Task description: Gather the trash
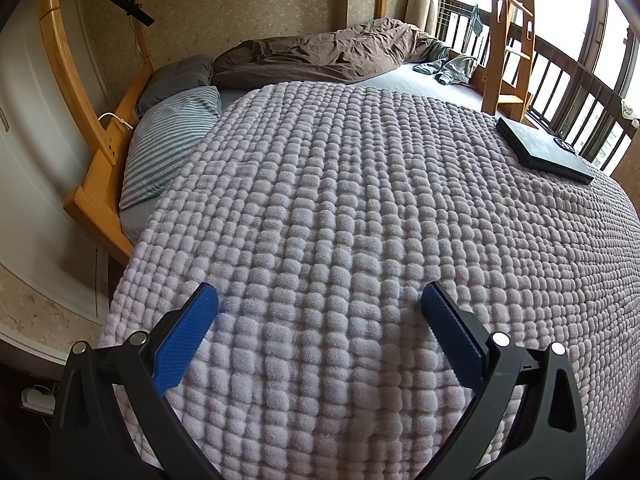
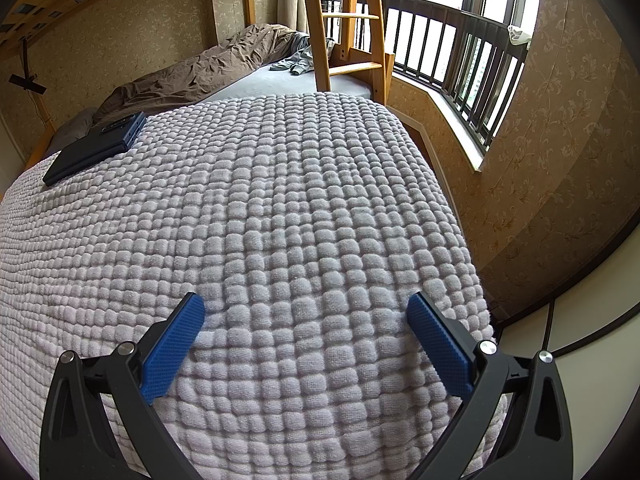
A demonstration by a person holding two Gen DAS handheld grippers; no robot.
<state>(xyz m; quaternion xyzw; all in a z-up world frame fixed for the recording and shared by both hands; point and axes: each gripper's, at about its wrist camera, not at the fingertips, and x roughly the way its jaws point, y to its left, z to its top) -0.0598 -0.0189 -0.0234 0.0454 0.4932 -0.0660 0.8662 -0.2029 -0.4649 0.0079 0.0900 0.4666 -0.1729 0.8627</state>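
My left gripper [image 1: 320, 300] is open and empty, held just above a lilac waffle-textured blanket [image 1: 340, 200] on a bed. My right gripper [image 2: 306, 306] is open and empty above the same blanket [image 2: 240, 208], near its right edge. A flat black box [image 1: 544, 150] lies on the blanket at the far right of the left wrist view; it shows at the far left of the right wrist view [image 2: 94, 148]. I see no trash in either view.
A striped pillow [image 1: 172, 140] and grey pillow [image 1: 176, 80] lie at the bed's left. A crumpled brown duvet [image 1: 328, 54] and grey clothes [image 1: 448, 66] lie at the back. A wooden ladder [image 2: 346, 24] stands by the window railing [image 2: 460, 48].
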